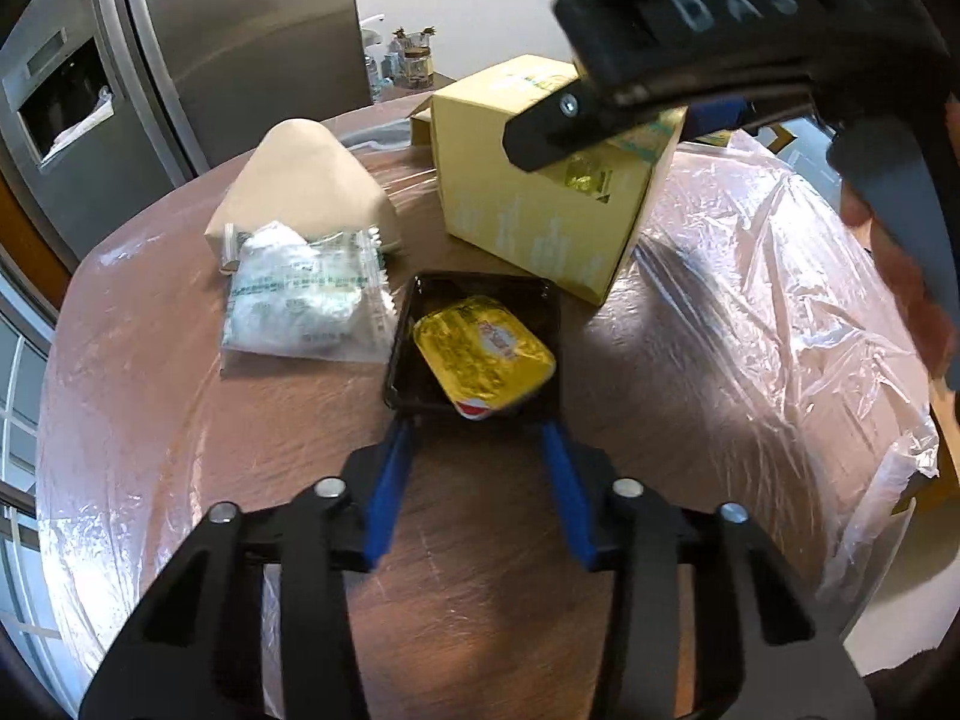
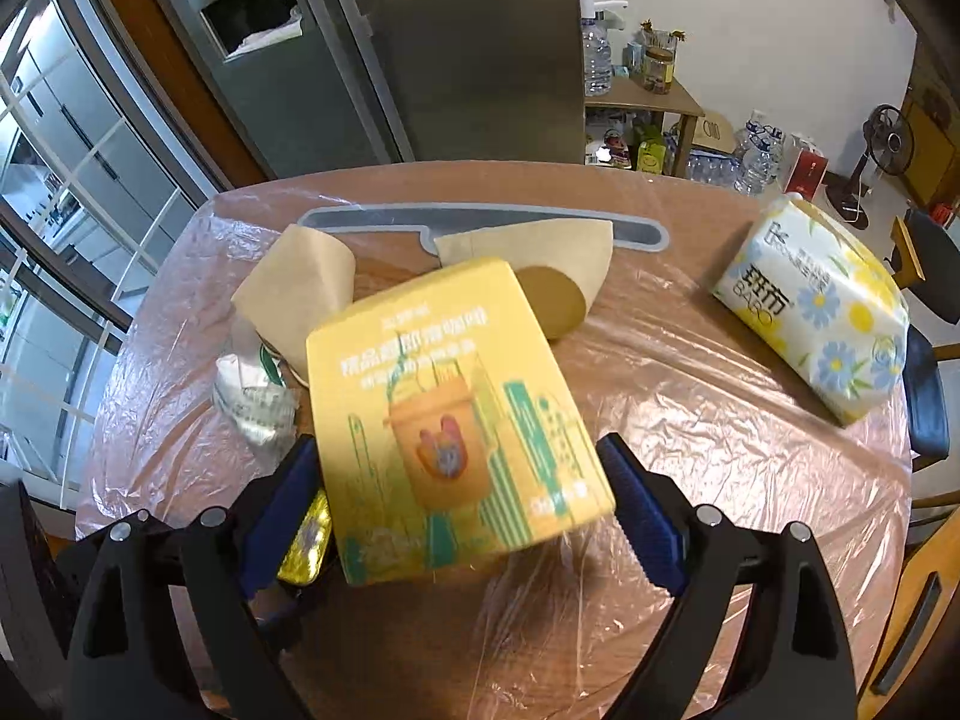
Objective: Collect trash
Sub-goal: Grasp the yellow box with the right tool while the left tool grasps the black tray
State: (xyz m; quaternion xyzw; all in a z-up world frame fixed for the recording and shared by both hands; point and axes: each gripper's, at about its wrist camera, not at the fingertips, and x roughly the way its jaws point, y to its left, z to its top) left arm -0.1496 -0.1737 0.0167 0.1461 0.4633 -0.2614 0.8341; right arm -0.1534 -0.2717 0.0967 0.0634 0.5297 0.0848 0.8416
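From the left wrist, the left gripper (image 1: 477, 420) has its blue fingers closed on the near rim of a black tray (image 1: 480, 348), which holds a gold foil packet (image 1: 483, 348). The tray sits on a round table (image 1: 480, 540) under clear plastic film. Beside it lies a clear bag (image 1: 306, 300) of white scraps, behind that a tan paper bag (image 1: 306, 186), and to the right a yellow box (image 1: 540, 204). The right gripper (image 1: 720, 60) looms blurred above the box, a hand behind it. From the right wrist, that gripper (image 2: 462, 516) straddles the box (image 2: 450, 414), jaws wide, pads close to its sides; whether they press it I cannot tell. To grip well, it likely should settle lower and squeeze the box's flat sides squarely, since the film looks slippery. Farther off lie a tissue pack (image 2: 822, 306) and a grey strip (image 2: 480, 222). A steel fridge (image 2: 420, 48), windows, shelves of bottles and a fan fill the room.
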